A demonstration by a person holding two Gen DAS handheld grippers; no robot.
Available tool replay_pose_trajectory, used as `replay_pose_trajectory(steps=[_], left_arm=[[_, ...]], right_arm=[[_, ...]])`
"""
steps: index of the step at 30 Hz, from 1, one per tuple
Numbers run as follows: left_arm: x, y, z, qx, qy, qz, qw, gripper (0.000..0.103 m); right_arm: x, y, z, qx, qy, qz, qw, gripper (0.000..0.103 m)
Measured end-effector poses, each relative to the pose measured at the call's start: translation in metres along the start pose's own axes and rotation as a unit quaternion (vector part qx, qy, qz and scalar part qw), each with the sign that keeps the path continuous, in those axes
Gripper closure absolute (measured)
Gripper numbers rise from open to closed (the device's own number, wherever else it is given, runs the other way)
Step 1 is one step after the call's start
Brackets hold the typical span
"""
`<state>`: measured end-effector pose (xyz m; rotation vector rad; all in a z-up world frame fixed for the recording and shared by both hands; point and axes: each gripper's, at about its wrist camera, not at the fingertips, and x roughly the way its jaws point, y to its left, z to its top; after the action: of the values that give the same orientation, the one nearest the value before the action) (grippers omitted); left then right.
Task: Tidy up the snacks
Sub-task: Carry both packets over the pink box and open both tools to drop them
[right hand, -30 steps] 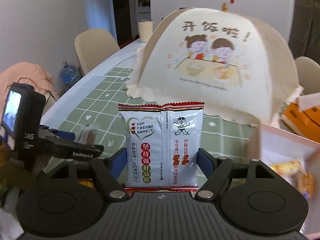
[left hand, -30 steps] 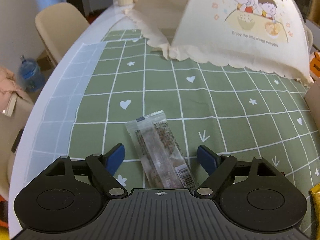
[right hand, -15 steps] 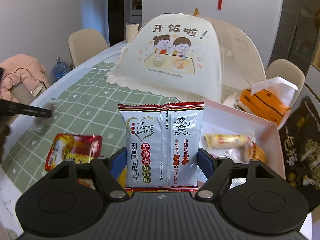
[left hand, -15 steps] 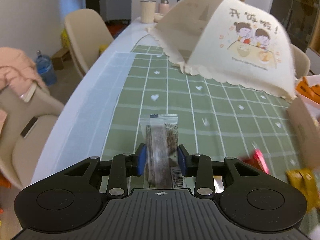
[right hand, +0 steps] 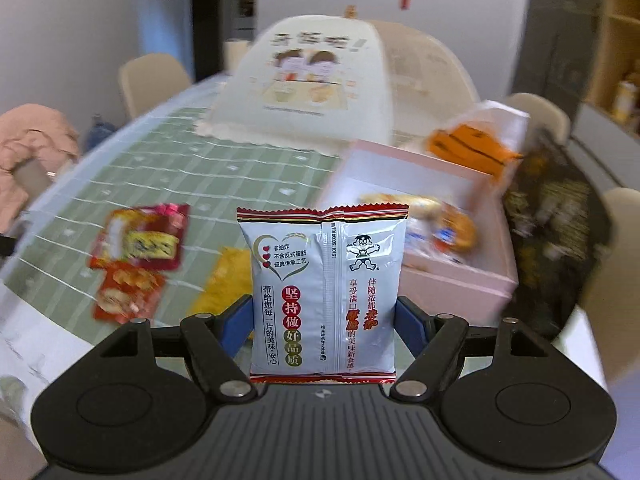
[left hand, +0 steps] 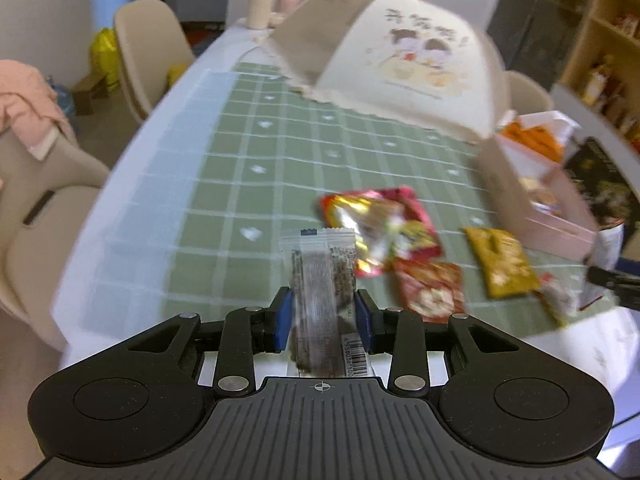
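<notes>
Nearest in the left wrist view, the left tongs [left hand: 323, 317] are closed narrowly on a clear bar wrapper [left hand: 320, 280]: its lower part sits between the blue pads, which press on both its long edges, and its top end with a dark strip sticks up and forward past the tips. A barcode shows at its bottom right corner, close to the tongs' body. The wrapper is lifted clear of the desk [left hand: 224, 184], which carries a green checked cloth with white lines.

In the right wrist view, the right tongs [right hand: 323, 322] stand about half open and clamp a pale blue snack packet [right hand: 323, 292] with red serrated ends. The packet stands upright between the blue pads, its sides touching both, its printed face with a cartoon boy and a heart turned to the camera.

Beyond the tongs, loose snacks lie on the green cloth: a red and gold packet [left hand: 380, 228], a smaller red packet [left hand: 430, 296] just below it, and a yellow packet [left hand: 502, 266] to their right. All are blurred.

Further right sits a pink box [right hand: 440, 240], open at the top, with several wrapped snacks inside; its near wall is just behind the blue packet in the right view. An orange carton [right hand: 468, 148] shows behind the box.

At the far side of the desk stands a cream mesh food cover [left hand: 400, 64] printed with two cartoon children. Pale chairs [left hand: 148, 56] ring the desk.
</notes>
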<state>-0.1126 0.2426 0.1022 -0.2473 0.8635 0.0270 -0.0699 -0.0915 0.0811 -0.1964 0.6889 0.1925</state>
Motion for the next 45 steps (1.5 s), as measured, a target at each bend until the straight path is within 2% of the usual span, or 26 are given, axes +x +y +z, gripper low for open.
replay_pose_trajectory(steps=[2,4,6,9,14,17,19,21,25,27,29,31,33,35,36,39,41,42,45], left_arm=[[-0.006,-0.016,-0.013,-0.007,-0.003,-0.031,0.9995,0.065],[-0.014,-0.039,-0.023,0.003,-0.012,-0.062,0.9980,0.065],[-0.022,-0.068,-0.026,0.022,-0.022,-0.102,0.9943,0.065],[-0.040,-0.112,-0.016,0.056,-0.051,-0.164,0.9836,0.065],[-0.058,-0.187,0.038,0.103,-0.123,-0.242,0.9570,0.065],[-0.049,-0.234,0.079,0.142,-0.157,-0.252,0.9442,0.065],[-0.026,-0.264,0.107,0.155,-0.152,-0.258,0.9415,0.065],[0.011,-0.287,0.131,0.147,-0.127,-0.254,0.9476,0.065],[0.095,-0.316,0.148,0.158,-0.086,-0.196,0.9639,0.064],[0.147,-0.316,0.148,0.148,-0.042,-0.190,0.9697,0.064],[0.193,-0.306,0.145,0.127,0.006,-0.199,0.9717,0.062],[0.218,-0.295,0.139,0.107,0.019,-0.190,0.9757,0.064],[0.220,-0.276,0.134,0.063,0.019,-0.187,0.9801,0.064],[0.205,-0.252,0.128,0.026,0.007,-0.204,0.9785,0.064],[0.194,-0.241,0.124,0.019,-0.005,-0.199,0.9799,0.064],[0.166,-0.217,0.115,0.022,-0.030,-0.157,0.9870,0.064],[0.158,-0.205,0.105,0.024,-0.024,-0.137,0.9899,0.064],[0.157,-0.202,0.102,0.025,-0.019,-0.130,0.9910,0.064],[0.143,-0.182,0.087,0.037,-0.010,-0.106,0.9936,0.064]], right_arm=[[-0.011,-0.006,-0.006,0.021,0.013,-0.010,1.000,0.028],[-0.028,-0.010,-0.010,0.018,0.007,-0.021,1.000,0.028],[-0.053,-0.014,-0.009,0.007,-0.017,-0.045,0.999,0.028],[-0.089,-0.029,-0.002,0.009,-0.053,-0.053,0.997,0.028],[-0.130,-0.062,0.022,0.017,-0.107,-0.085,0.990,0.028],[-0.138,-0.084,0.035,0.029,-0.134,-0.105,0.985,0.028],[-0.137,-0.098,0.039,0.036,-0.144,-0.115,0.982,0.028],[-0.131,-0.112,0.042,0.047,-0.147,-0.115,0.981,0.028],[-0.107,-0.136,0.041,0.068,-0.133,-0.102,0.984,0.028],[-0.088,-0.146,0.040,0.081,-0.116,-0.091,0.986,0.028],[-0.073,-0.153,0.037,0.091,-0.104,-0.075,0.988,0.028],[-0.054,-0.156,0.036,0.096,-0.090,-0.057,0.990,0.028],[-0.037,-0.156,0.043,0.093,-0.077,-0.042,0.992,0.028],[-0.019,-0.152,0.058,0.083,-0.070,-0.021,0.994,0.028],[-0.010,-0.146,0.068,0.078,-0.068,-0.008,0.995,0.028],[0.027,-0.133,0.107,0.091,-0.064,0.023,0.994,0.027],[0.056,-0.127,0.131,0.134,-0.075,0.042,0.987,0.020],[0.073,-0.126,0.142,0.148,-0.069,0.052,0.985,0.016],[0.110,-0.123,0.157,0.179,-0.017,0.071,0.981,0.019]])
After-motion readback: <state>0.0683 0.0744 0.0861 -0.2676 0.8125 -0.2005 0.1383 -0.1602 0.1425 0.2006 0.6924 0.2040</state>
